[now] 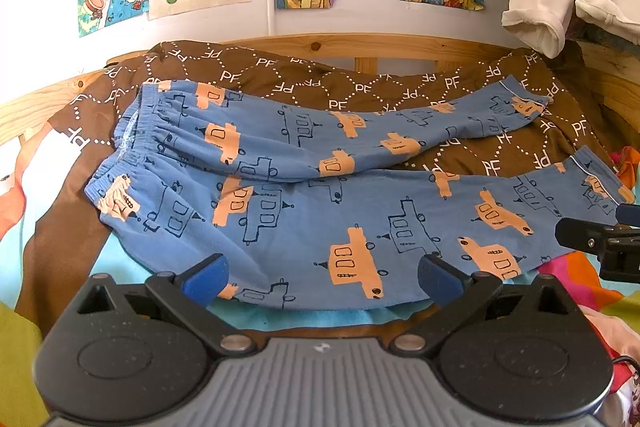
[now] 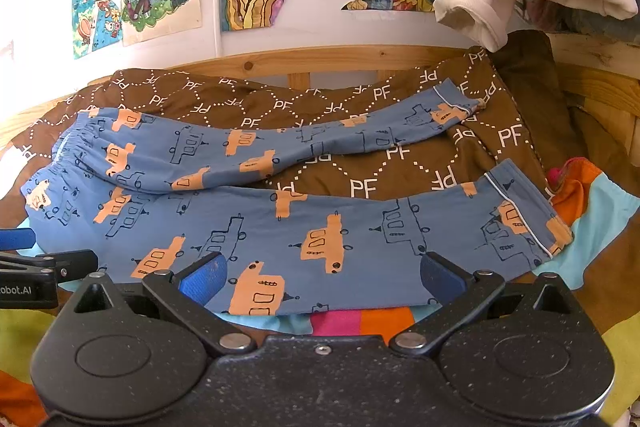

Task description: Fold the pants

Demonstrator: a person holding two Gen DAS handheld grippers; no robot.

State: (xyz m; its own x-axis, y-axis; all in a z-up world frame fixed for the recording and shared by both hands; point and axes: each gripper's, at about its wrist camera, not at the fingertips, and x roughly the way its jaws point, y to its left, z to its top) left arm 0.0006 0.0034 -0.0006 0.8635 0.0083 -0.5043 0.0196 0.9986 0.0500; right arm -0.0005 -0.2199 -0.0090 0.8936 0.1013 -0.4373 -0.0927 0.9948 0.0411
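Left wrist view: the left claw [image 1: 323,279] is spread wide with nothing in it, blue pads hanging just over the near edge of the pants [image 1: 312,195]. The pants are blue with orange car prints and lie flat across the bed, on a brown blanket [image 1: 280,83] with "PF" letters. Waistband sits toward the left side of the bed, both legs run off to the right, far leg angled away from the near one so the blanket shows between them. The right claw [image 1: 600,243] pokes in at the right edge, near the near leg's cuff; can't tell from here how its jaws stand.

Right wrist view: the right claw [image 2: 322,277] is spread open too, empty, pads just above the near leg of the pants [image 2: 320,227], roughly mid-leg. The cuff is off to its right, waistband far left. The left claw [image 2: 36,267] shows at the left edge, close to the waist end.
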